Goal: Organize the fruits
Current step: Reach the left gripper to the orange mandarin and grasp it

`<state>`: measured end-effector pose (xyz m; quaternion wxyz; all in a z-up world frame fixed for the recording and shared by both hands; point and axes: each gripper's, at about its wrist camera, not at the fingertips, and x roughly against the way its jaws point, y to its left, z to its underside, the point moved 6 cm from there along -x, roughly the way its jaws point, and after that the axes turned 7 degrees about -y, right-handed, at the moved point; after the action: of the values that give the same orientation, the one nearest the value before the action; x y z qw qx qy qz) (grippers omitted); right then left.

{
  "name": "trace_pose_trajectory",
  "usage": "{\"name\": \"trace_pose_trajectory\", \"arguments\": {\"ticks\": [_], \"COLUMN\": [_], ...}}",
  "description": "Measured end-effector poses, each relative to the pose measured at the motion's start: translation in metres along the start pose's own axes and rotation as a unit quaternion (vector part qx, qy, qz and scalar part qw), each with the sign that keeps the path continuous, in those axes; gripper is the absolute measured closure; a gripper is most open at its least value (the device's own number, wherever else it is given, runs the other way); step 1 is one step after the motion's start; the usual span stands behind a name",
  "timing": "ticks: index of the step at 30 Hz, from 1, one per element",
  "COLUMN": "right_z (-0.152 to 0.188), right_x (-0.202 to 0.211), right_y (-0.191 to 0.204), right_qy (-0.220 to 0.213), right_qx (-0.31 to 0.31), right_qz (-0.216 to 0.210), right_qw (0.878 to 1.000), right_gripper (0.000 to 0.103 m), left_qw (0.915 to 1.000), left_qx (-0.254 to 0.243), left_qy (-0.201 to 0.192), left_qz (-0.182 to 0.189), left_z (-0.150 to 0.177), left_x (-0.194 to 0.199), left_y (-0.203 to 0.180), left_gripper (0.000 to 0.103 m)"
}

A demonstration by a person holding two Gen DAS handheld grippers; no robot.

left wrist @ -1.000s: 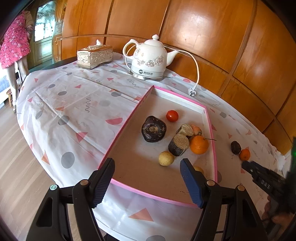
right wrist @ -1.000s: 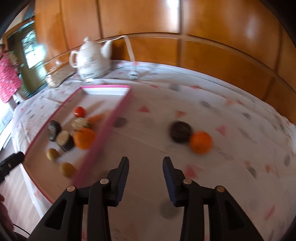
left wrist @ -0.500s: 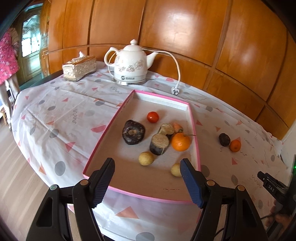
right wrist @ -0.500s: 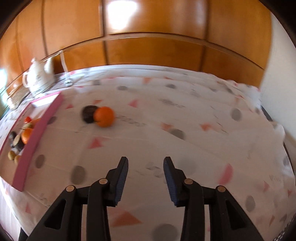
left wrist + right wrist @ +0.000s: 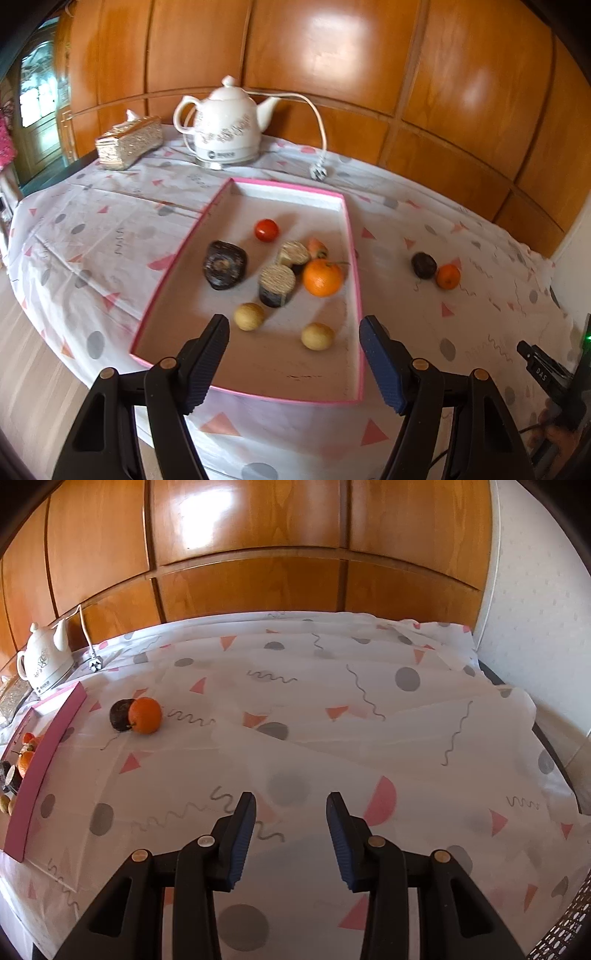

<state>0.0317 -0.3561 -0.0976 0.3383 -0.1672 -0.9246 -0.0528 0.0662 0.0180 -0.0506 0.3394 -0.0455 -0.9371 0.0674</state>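
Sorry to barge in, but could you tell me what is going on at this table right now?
A person is sorting fruit into a pink tray with a handheld gripper in each hand. Most pieces already lie in the tray, including a large orange and a small tomato. A small orange and a dark fruit sit touching each other on the tablecloth outside it. The left gripper hangs open over the tray's near end, and the right gripper is open over bare cloth. Neither holds anything.

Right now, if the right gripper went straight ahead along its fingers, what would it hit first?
Probably just the bare tablecloth. Nothing lies between the right gripper fingers; the orange and dark fruit sit well off to the left.
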Motion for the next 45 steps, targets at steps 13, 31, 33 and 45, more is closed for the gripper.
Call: {"name": "trace_pose_trajectory", "arguments": {"ticks": [13,31,33,45], "right_z": [0.007,0.005,0.005,0.007], "right_x": [-0.003,-0.001,-0.002,-0.006], "right_y": [-0.012,-0.011,-0.013,-0.014], "right_qy": [0.005,0.004,0.006,0.010], "right_qx": [-0.012,-0.004,-0.006,-0.013], "right_qz": [0.005,-0.014,-0.017,-0.037], "right_qw": [1.000,1.000,1.000,0.999], "right_gripper": [0.063,0.063,0.063,0.063], "left_qw": [0.9934,0.9720,0.9731,0.9799], "left_qx": [-0.065,-0.023,-0.016,-0.043], "left_qy": [0.043,0.167,0.169,0.160], "left_qz": [0.084,0.163,0.156,0.111], "left_z": [-0.002,-0.006,-0.006,0.002], "left_x": [-0.023,-0.132,-0.143,-0.184], "left_y": [-0.068,-0.203,-0.212,-0.228], "left_gripper": [0.037,0.055,0.052,0.065]}}
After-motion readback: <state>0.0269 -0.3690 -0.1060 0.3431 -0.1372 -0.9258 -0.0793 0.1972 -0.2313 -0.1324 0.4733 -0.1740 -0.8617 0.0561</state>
